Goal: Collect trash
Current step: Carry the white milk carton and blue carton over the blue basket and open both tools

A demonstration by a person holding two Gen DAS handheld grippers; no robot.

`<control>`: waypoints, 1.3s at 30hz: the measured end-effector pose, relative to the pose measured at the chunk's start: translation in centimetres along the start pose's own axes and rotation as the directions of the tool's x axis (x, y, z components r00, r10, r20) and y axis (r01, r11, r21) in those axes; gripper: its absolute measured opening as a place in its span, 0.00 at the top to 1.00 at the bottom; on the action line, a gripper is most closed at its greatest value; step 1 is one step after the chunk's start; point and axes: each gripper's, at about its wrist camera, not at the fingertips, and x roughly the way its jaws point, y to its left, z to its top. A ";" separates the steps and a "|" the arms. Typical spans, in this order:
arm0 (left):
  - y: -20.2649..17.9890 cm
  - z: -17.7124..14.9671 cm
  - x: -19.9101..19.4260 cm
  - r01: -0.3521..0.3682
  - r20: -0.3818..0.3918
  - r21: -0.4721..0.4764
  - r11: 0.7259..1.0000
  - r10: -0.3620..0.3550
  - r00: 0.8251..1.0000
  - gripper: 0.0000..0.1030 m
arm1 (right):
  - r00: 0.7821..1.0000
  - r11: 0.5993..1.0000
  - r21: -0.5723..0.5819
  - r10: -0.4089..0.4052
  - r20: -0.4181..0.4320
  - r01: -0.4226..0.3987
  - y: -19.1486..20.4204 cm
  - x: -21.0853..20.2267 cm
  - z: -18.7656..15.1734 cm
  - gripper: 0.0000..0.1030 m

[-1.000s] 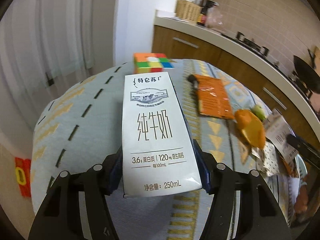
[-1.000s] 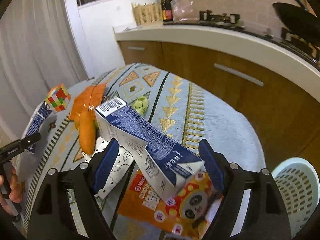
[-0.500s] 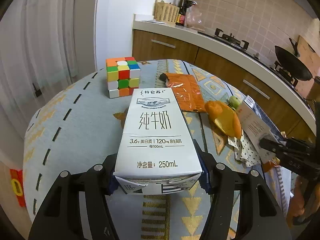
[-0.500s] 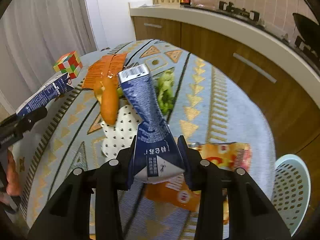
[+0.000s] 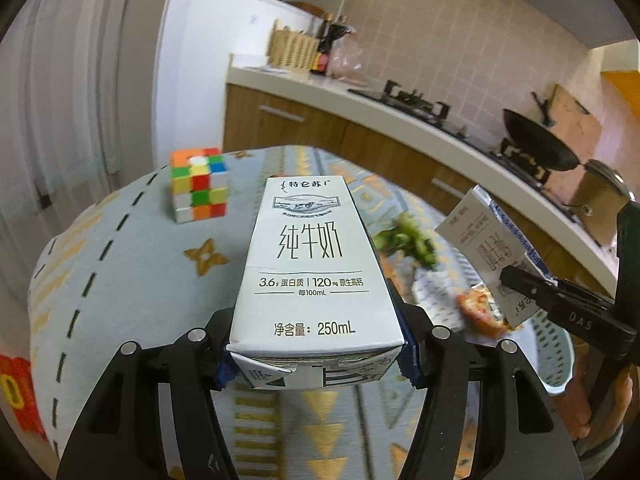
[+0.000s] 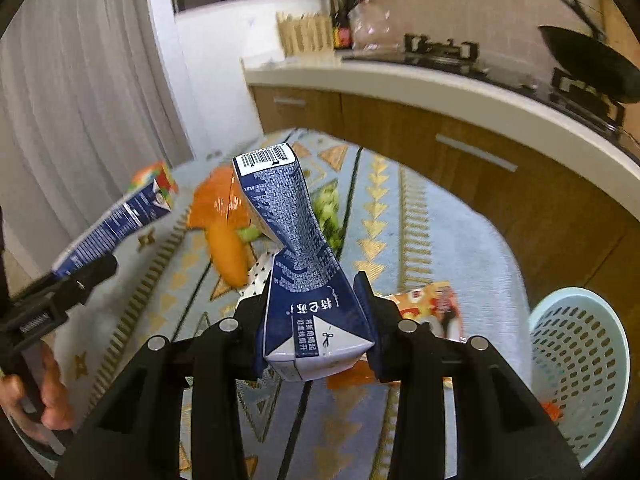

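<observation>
You hold two milk cartons clear of the tabletop [image 6: 460, 216]: your left claw [image 5: 316, 354] is clamped on the white-faced carton [image 5: 312, 264], your right claw [image 6: 316, 340] on the crushed blue carton [image 6: 304, 276]. Neither has reached the pale basket [image 6: 580, 364] (beside the tabletop's edge). Orange peel [image 6: 228, 248], green scraps [image 6: 330, 210] and a snack wrapper [image 6: 432, 304] remain to collect.

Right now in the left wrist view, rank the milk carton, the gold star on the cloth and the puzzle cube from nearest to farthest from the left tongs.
1. Milk carton, clamped in the left tongs.
2. Gold star, on the cloth left of the carton.
3. Puzzle cube, farther back on the left, near the table's far edge.
</observation>
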 end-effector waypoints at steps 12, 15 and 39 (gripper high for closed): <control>-8.8 2.5 -0.5 0.162 0.048 0.141 0.977 -0.170 0.984 0.43 | 0.973 0.971 0.171 -0.189 0.133 0.165 -8.6 -8.5 -1.0 0.67; -12.3 2.5 0.2 0.212 0.028 0.190 0.959 -0.221 0.975 0.43 | 0.961 0.947 0.243 -0.245 0.126 0.209 -11.9 -10.2 -2.5 0.67; -33.1 -6.3 10.7 0.534 -0.411 0.340 0.774 -0.389 0.824 0.43 | 0.849 0.687 0.503 -0.465 -0.252 0.525 -27.7 -10.7 -16.2 0.67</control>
